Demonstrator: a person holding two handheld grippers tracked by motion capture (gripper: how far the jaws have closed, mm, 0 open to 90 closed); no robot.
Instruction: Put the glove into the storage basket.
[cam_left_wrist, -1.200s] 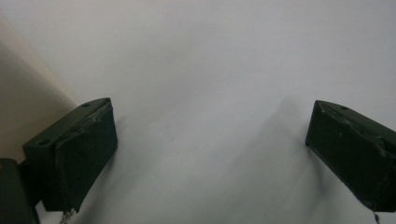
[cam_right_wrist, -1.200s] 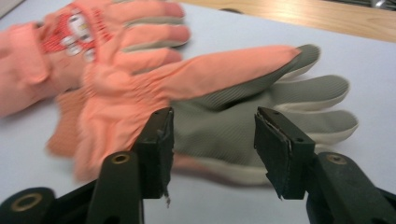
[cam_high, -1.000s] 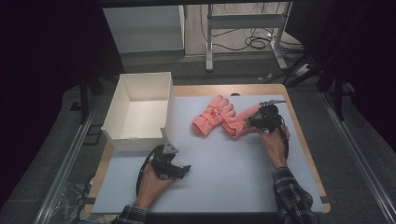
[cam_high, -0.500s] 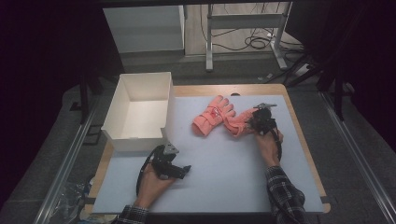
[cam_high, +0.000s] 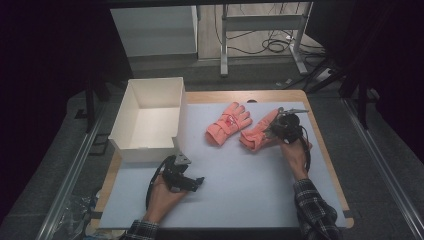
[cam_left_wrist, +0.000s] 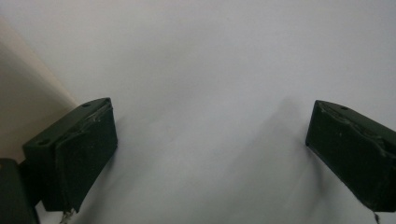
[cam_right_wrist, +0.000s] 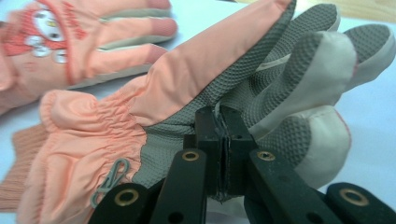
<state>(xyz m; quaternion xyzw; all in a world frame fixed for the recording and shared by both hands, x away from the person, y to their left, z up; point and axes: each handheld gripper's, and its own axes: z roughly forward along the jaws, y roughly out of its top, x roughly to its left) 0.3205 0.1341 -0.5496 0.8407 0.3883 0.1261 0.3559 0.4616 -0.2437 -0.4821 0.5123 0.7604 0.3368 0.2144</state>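
Near the tabletop's far right edge, the right gripper (cam_right_wrist: 223, 140) has just closed its jaws, pinching a thin fold in the palm of 1 pink glove (cam_right_wrist: 196, 93), beside its twin (cam_high: 228, 122). So slight a bite may slip, dropping the glove short of the white box (cam_high: 150, 117) at the far left corner. The left gripper (cam_left_wrist: 210, 140) rests open and empty near the front edge.

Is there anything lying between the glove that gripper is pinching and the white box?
Yes. The right gripper is shut on the near glove, and the other glove lies on the mat between it and the box. The path would have to go over or around it.
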